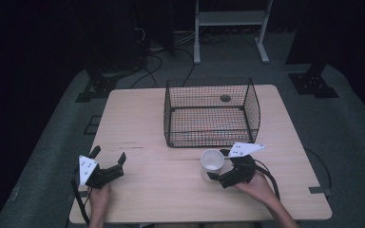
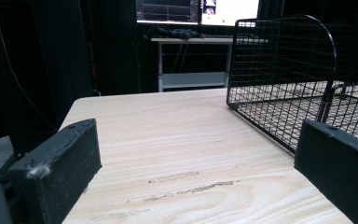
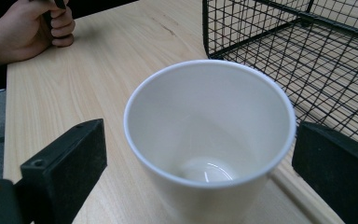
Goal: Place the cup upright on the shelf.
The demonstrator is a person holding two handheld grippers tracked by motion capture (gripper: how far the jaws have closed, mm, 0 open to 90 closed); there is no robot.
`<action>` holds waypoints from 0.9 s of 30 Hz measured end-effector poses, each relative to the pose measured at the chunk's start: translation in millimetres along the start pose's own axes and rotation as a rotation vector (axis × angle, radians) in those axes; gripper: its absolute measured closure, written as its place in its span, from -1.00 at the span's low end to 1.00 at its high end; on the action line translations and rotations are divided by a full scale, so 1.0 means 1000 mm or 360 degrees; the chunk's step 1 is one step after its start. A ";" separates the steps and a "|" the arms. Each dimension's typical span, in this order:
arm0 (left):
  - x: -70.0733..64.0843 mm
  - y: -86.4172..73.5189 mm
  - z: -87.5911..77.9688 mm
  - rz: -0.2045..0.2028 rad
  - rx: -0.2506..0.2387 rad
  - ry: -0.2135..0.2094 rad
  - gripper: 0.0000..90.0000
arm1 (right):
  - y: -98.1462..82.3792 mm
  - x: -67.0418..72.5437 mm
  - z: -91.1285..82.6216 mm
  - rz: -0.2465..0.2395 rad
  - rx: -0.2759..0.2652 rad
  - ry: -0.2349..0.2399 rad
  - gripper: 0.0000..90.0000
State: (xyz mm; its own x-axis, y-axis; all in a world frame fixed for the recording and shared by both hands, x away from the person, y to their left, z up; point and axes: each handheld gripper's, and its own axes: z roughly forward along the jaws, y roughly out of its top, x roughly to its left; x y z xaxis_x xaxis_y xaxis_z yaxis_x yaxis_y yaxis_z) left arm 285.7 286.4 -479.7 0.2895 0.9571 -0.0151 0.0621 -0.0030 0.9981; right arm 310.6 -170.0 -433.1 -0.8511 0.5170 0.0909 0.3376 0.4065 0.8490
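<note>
Pale wood-grain rectangular bench (image 1: 147,118) carries all items. Black wire-mesh rectangular basket (image 1: 211,112) stands upright on the far centre of the bench, open at the top; a thin layer of flat material lies on its floor, not identifiable.

White tapered cup (image 1: 212,162), upright and mouth up, stands on the bench just near of the basket's front wall, right of centre. The right gripper view shows the cup (image 3: 209,135) empty.

Right tongs (image 1: 217,167), held in the person's right hand (image 1: 259,186), are at the cup from its right. Their two black jaws stand wide apart, one either side of the cup, with a gap between each jaw and the cup wall; nothing is gripped.

Left tongs (image 1: 108,158), held in the person's left hand (image 1: 100,197), sit low over the near left of the bench, well apart from the cup. Jaws are spread wide and hold nothing, with bare bench between them.
</note>
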 end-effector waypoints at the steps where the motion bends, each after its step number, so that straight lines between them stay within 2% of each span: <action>1: 0.000 0.000 0.000 -0.0001 -0.0001 0.0000 -1.00 | 0.000 0.000 0.001 0.0001 0.0003 0.0001 -0.94; 10: 0.000 0.000 0.000 -0.0003 -0.0001 0.0000 -1.00 | 0.001 0.000 0.010 0.0006 0.0016 -0.0002 -0.94; 14: 0.000 0.000 0.000 -0.0004 -0.0001 0.0000 -1.00 | 0.001 0.000 0.012 0.0007 0.0012 -0.0006 -0.87; 17: 0.000 0.000 0.000 -0.0004 -0.0001 0.0000 -1.00 | 0.002 -0.002 0.012 0.0007 0.0002 0.0007 -0.72; 25: 0.000 0.000 0.000 -0.0004 -0.0001 -0.0001 -1.00 | 0.003 -0.003 0.011 0.0020 0.0009 -0.0022 -0.60; 27: 0.000 0.000 0.000 -0.0004 -0.0001 -0.0001 -1.00 | 0.004 -0.003 0.010 0.0030 0.0001 -0.0003 -0.59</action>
State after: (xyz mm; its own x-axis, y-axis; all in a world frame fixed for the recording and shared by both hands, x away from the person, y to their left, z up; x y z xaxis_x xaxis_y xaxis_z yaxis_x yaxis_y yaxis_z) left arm 285.7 286.8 -479.8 0.2900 0.9569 -0.0180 0.0625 -0.0002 0.9980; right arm 319.1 -162.3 -435.0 -0.8439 0.5261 0.1057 0.3536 0.3971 0.8469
